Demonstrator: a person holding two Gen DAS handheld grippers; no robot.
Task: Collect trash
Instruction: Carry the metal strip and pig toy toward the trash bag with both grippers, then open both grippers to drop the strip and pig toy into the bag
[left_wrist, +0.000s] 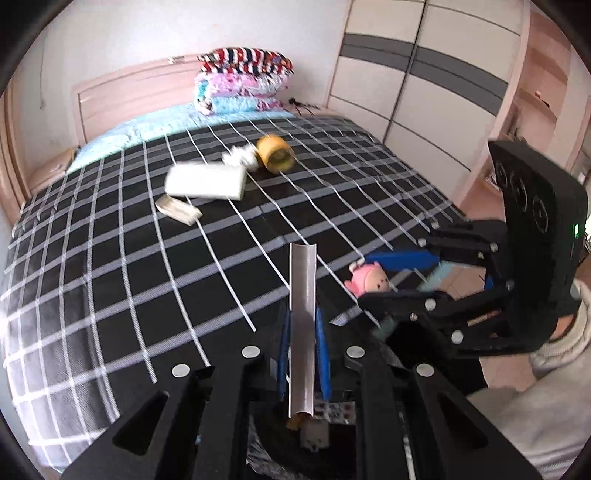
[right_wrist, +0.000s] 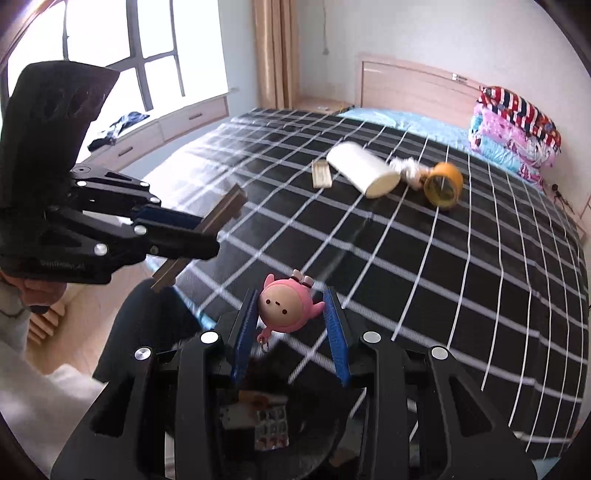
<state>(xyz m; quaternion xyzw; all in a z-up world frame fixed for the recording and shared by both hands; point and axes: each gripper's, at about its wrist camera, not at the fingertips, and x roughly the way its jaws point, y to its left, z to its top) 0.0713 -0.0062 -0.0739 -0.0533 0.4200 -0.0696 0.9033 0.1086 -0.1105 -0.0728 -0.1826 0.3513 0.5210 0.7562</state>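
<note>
My left gripper (left_wrist: 301, 314) is shut on a long silvery foil strip (left_wrist: 303, 273) that stands up between its blue pads. My right gripper (right_wrist: 291, 295) is shut on a small pink doll keychain (right_wrist: 284, 306). Both hang over the near edge of the bed; in the left wrist view the right gripper (left_wrist: 373, 278) is to the right with the doll (left_wrist: 364, 284). Farther up the bed lie a white box (left_wrist: 207, 181), a crumpled white paper (left_wrist: 240, 157), a yellow tape roll (left_wrist: 275, 153) and a small tan pack (left_wrist: 177, 210). A dark bin (right_wrist: 266, 424) with scraps in it sits below the jaws.
A black checked cover (left_wrist: 147, 277) spreads over the bed. Folded quilts (left_wrist: 243, 81) are stacked by the headboard. A wardrobe (left_wrist: 424, 74) stands on the bed's far side, a window bench with drawers (right_wrist: 166, 129) on the other. A person's light sleeve (left_wrist: 535, 406) is near.
</note>
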